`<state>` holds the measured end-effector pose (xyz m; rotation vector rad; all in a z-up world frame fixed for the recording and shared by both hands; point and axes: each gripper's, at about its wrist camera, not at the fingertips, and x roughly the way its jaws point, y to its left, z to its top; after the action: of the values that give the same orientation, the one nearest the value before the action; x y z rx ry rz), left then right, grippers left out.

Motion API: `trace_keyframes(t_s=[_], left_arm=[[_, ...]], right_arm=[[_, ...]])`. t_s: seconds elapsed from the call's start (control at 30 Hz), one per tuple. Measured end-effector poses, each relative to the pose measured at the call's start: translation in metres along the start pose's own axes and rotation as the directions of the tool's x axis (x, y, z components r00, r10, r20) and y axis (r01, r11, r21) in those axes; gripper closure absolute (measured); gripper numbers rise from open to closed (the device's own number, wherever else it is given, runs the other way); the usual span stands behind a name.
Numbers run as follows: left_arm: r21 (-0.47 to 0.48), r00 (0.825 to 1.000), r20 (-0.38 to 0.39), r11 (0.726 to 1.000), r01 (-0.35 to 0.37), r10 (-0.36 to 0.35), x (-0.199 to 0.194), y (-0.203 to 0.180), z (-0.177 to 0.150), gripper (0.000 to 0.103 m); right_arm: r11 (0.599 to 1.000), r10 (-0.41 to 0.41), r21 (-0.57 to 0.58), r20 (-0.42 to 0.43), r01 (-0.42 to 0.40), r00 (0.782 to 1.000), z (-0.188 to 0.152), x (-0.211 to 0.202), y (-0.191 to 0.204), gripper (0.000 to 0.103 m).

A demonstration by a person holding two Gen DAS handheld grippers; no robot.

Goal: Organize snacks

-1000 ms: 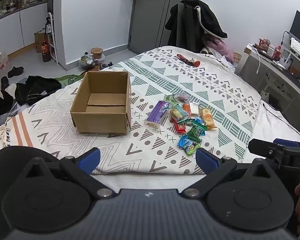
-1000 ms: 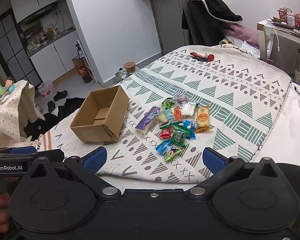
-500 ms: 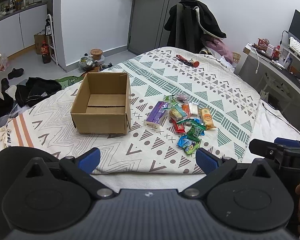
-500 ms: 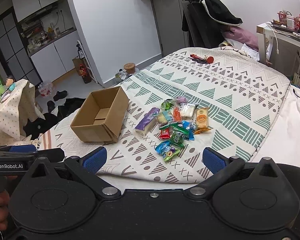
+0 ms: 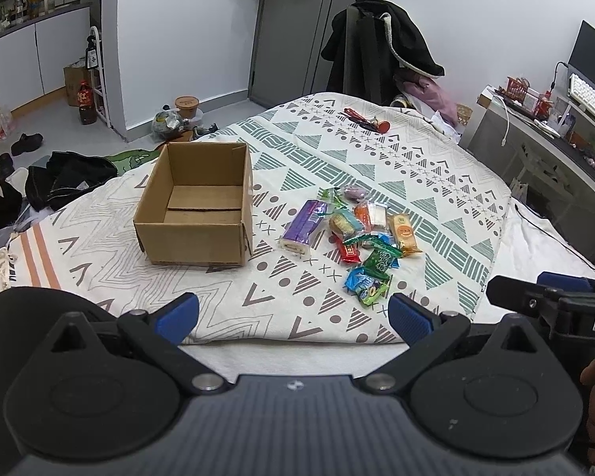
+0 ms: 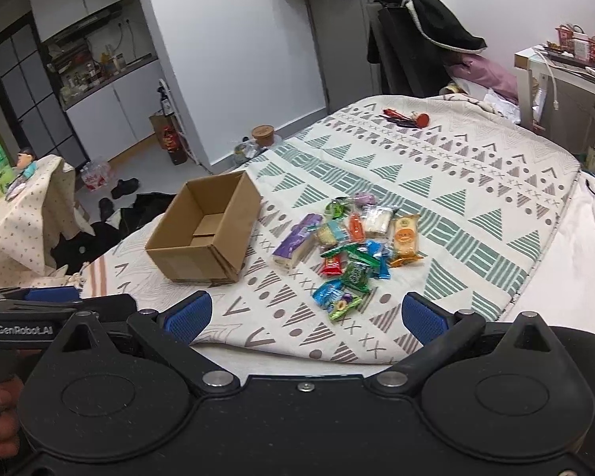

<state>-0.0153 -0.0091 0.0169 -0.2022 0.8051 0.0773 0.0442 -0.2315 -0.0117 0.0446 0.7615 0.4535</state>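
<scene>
Both wrist cameras look forward from just off the near edge of the bed (image 5: pixel 436 182), angled slightly down. The left view faces the cardboard box (image 5: pixel 196 208) head-on; the right view sits further right, seeing it (image 6: pixel 208 234) obliquely. Both share the box and the snack pile (image 5: pixel 357 238) (image 6: pixel 349 246), neither close.

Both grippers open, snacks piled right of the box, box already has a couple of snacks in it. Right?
Not quite. The box is empty: the left wrist view looks straight into it and shows only bare cardboard flaps. The rest holds: the left gripper and right gripper are open, and the snacks lie in a pile right of the box on the bedspread.
</scene>
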Motion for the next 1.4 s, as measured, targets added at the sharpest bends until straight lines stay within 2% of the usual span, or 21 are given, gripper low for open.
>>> trace_keyframes(t_s=[1.03, 1.4], left_arm=[[-0.011, 1.0, 0.003, 1.0, -0.001, 0.001, 0.005, 0.011, -0.006, 0.002], [0.034, 1.0, 0.003, 0.999, 0.015, -0.015, 0.022, -0.001, 0.004, 0.002]], right_arm=[[1.0, 0.001, -0.002, -0.005, -0.001, 1.0, -0.005, 0.0, -0.003, 0.0], [1.0, 0.008, -0.014, -0.018, -0.009, 1.0, 0.0, 0.02, -0.009, 0.0]])
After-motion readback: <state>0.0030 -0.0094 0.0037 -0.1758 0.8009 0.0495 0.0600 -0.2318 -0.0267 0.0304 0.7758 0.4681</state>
